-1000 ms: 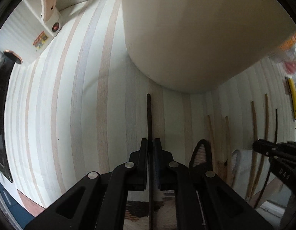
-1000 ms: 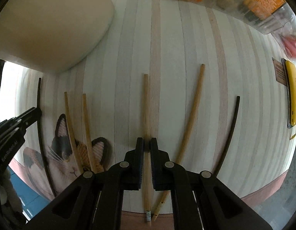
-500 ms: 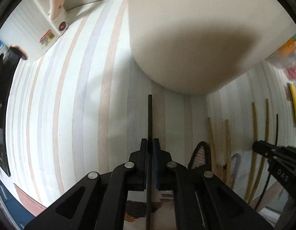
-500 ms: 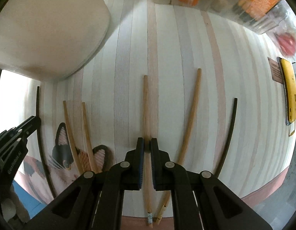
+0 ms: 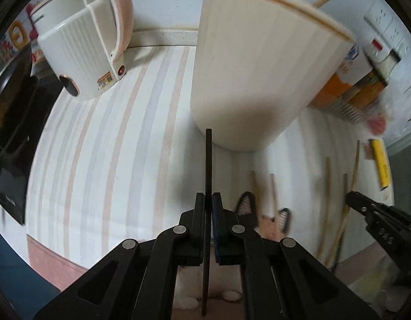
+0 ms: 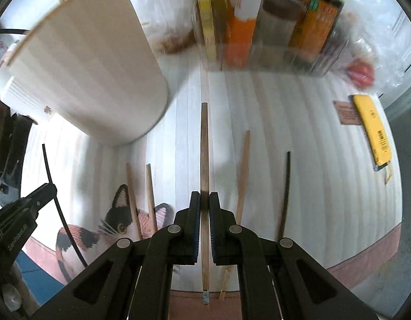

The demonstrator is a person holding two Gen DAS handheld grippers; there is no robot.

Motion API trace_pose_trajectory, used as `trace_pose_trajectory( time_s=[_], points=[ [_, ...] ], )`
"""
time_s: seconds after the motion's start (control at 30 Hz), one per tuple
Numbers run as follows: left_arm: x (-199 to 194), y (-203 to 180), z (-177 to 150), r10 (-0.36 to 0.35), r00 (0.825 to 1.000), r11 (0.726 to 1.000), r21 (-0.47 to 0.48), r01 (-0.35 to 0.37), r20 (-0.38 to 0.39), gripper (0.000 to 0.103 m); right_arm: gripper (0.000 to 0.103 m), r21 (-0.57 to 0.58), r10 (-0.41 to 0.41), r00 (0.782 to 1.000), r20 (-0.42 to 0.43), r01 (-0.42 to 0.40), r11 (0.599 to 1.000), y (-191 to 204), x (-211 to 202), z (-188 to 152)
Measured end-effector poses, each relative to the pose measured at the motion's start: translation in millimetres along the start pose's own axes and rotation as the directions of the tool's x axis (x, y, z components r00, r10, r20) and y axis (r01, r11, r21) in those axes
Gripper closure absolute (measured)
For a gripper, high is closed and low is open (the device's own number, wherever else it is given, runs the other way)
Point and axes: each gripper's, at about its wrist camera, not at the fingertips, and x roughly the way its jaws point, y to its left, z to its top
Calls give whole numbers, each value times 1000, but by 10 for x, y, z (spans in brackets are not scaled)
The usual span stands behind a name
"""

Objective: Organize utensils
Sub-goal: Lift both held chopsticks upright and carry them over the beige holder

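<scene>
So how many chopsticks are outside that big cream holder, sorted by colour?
Wooden chopsticks: 4, one in the right gripper, three lying on the mat.
Black chopsticks: 2, one in the left gripper, one on the mat.
Total: 6. The tips poking from the holder are not counted.

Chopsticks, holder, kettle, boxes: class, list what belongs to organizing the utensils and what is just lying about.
Belongs: black chopstick in left tool; wooden chopstick in right tool; tall cream ribbed holder; loose chopsticks on mat.
Lying about: white-and-pink kettle; yellow flat case; orange food boxes.
</scene>
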Motion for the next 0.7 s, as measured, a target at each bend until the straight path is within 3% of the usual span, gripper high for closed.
trace_pose_trajectory(
  time_s=[0.1, 0.37, 0.7],
  points=[
    [-175, -35, 9, -48, 999, 998, -46, 49, 18, 100, 97, 15, 0, 999, 36, -1, 1000, 3, -168, -43],
    [-559, -132, 80, -36, 993, 998, -38, 41, 117, 101, 97, 25, 29, 989, 147, -33, 999, 28, -582, -113],
    [-977, -233, 209, -6, 968, 1000, 4, 5, 251, 101, 97, 6, 69, 957, 283, -73, 997, 103, -1009, 25]
  ],
)
